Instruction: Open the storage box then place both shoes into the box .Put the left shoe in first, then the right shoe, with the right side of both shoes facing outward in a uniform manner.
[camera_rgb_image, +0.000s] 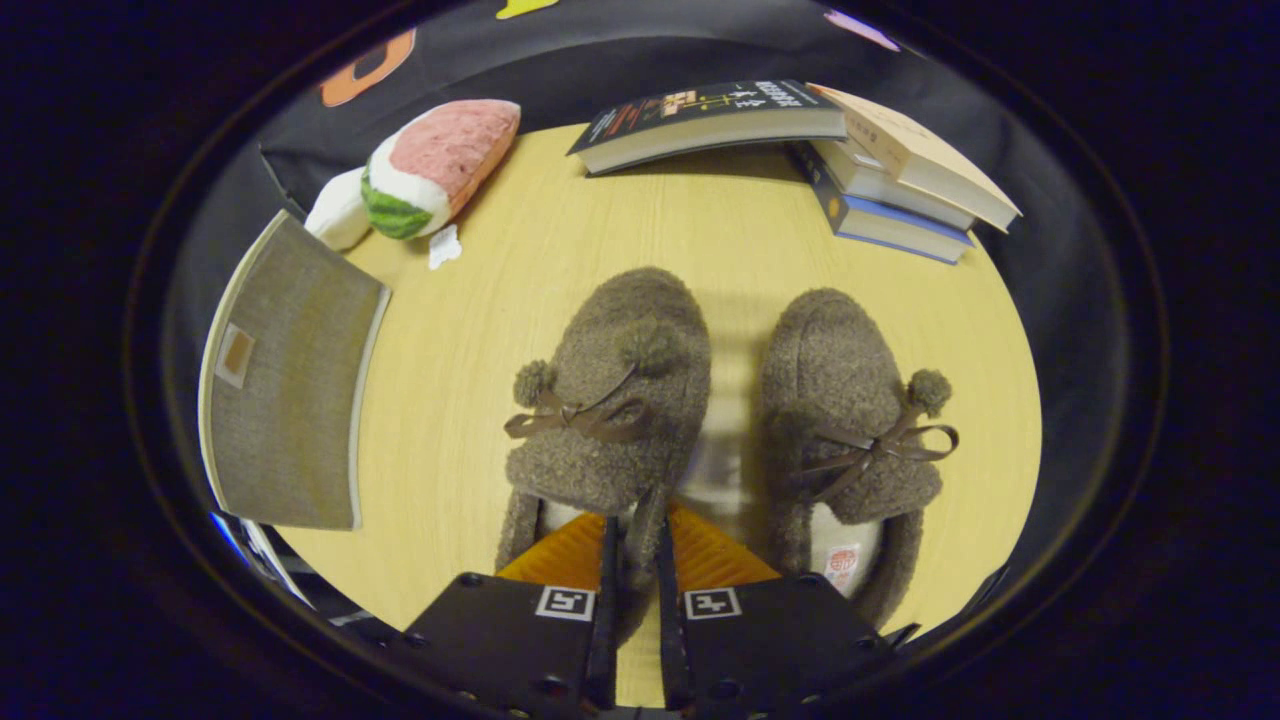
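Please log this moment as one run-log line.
gripper: shut on left shoe inner rim | right shoe: on table, untouched | box: beside left shoe | stage: gripping first shoe

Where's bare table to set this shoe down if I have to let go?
The claw is shut on the left shoe at its side wall. Widest bare table: between the shoes and the books. Another strip lies between the left shoe and the box lid. Crowded: the narrow gap to the right shoe, and around the watermelon plush.
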